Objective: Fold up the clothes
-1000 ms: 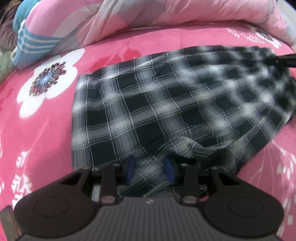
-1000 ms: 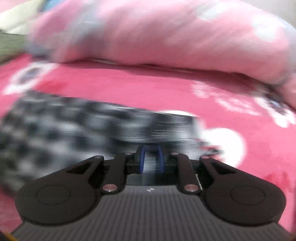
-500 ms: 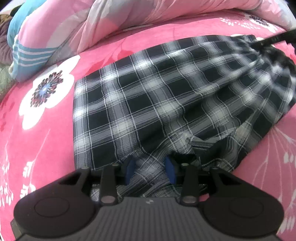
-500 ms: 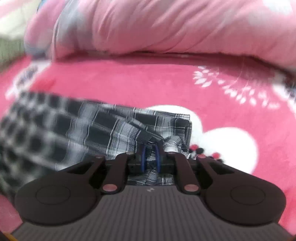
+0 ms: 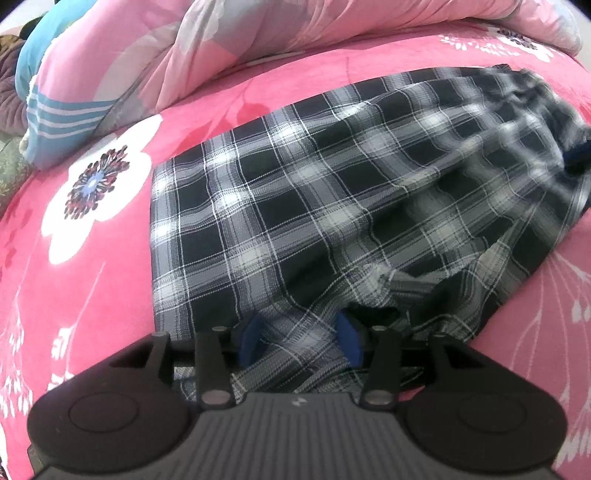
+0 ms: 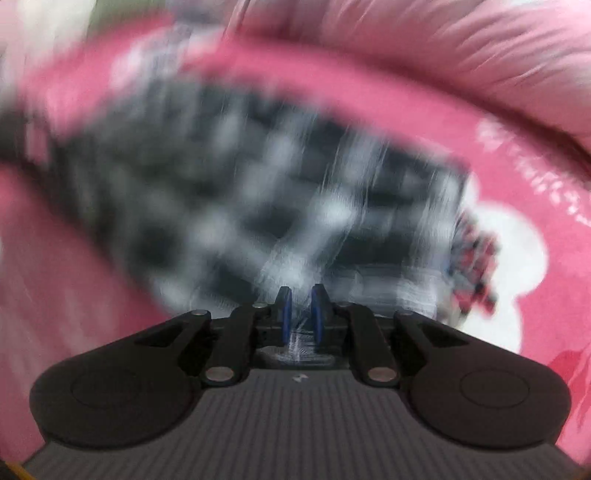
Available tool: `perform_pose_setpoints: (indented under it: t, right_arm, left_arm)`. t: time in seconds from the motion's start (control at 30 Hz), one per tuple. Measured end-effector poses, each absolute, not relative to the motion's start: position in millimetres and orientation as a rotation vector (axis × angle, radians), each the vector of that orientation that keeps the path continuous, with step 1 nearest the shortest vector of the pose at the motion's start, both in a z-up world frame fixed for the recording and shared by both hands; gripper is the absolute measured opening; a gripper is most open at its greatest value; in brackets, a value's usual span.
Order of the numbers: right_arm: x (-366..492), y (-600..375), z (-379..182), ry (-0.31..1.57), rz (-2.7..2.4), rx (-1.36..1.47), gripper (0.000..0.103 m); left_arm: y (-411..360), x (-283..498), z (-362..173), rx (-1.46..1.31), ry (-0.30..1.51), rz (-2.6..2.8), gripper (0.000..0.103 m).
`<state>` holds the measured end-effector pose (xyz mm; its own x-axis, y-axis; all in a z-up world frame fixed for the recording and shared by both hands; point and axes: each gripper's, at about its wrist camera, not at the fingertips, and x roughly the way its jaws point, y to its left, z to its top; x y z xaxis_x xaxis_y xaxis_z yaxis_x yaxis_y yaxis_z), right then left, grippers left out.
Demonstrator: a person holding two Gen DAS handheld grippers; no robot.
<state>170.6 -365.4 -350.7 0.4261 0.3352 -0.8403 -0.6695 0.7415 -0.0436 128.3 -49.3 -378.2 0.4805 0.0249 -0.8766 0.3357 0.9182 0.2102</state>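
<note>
A black-and-white plaid garment [image 5: 314, 206] lies spread on the pink flowered bedspread [image 5: 74, 295]. My left gripper [image 5: 300, 339] sits low over its near hem. The jaws are opening, and a flat fold of the plaid lies between the blue pads [image 5: 251, 341] without being squeezed. In the right wrist view, which is heavily blurred, my right gripper [image 6: 301, 310] is shut on a pinch of the plaid garment [image 6: 240, 192]. One blue pad of the right gripper [image 5: 578, 157] also shows at the garment's far right edge in the left wrist view.
A bunched pink quilt [image 5: 258, 33] runs along the back of the bed. A blue striped cushion [image 5: 55, 110] lies at the back left. A large white flower print [image 6: 517, 251] is just right of the garment.
The left pads have spread a little wider over the hem. The right gripper has swung with its pinch of cloth, coming lower at the garment's right edge, and its view has blurred.
</note>
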Motion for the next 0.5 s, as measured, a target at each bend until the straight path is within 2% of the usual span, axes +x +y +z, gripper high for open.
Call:
perform_pose_setpoints:
  t: [0.07, 0.3, 0.4, 0.5]
  right_arm:
    - [166.3, -357.5, -345.2, 0.935, 0.643, -0.460, 0.010]
    - [212.0, -331.6, -286.9, 0.799, 0.683, -0.245, 0.010]
    - [252.6, -302.1, -297.5, 0.783, 0.704, -0.202, 0.010]
    - [285.4, -276.5, -334.9, 0.840, 0.643, -0.224, 0.010]
  left_arm:
    - [-48.5, 129.5, -376.7, 0.379, 1.061, -0.194, 0.053]
    - [-43.0, 136.7, -369.4, 0.303, 1.069, -0.152, 0.055]
    - [-43.1, 134.0, -369.1, 0.287, 1.079, -0.131, 0.056]
    - [-41.7, 127.2, -371.5, 0.284, 1.075, -0.106, 0.058]
